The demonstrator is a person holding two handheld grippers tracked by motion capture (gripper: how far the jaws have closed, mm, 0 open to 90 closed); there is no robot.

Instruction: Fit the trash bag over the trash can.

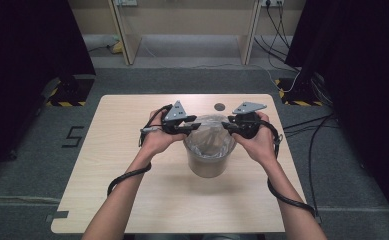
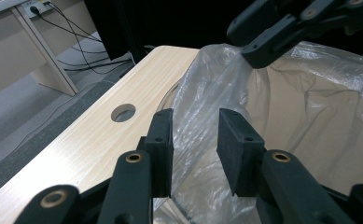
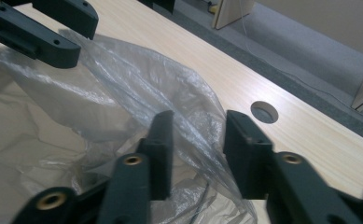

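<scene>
Plastic bag (image 1: 209, 137), clear and crinkled, lines a round tan bin (image 1: 208, 167) that stands right of the middle of the table (image 1: 132, 165), a little nearer the far edge than the near one. The bag's film billows up over the bin's rim, and both grippers are in at it now, one on each side.

Left gripper (image 1: 194, 127) is at the left rim. In the left gripper view its jaws stand apart with the film's edge rising between them (image 2: 195, 140); the pads are not pressing it (there is a clear gap to the pad on the right, and whether the other pad touches the film I cannot tell).

Right gripper (image 1: 227, 126) sits at the right rim, facing the other across the bin's mouth. In the right gripper view its jaws are spread too, a fold of the bag (image 3: 188, 121) running up through the gap (image 3: 195, 149), loose, not pinched.

Each camera catches the opposite gripper's dark jaws hovering over the far side of the bag (image 2: 272, 44) (image 3: 39, 39). Behind the bin, towards the far edge, there is a round cable hole (image 1: 219, 106) in the table top. The person's forearms come in from the near edge, cables trailing.
</scene>
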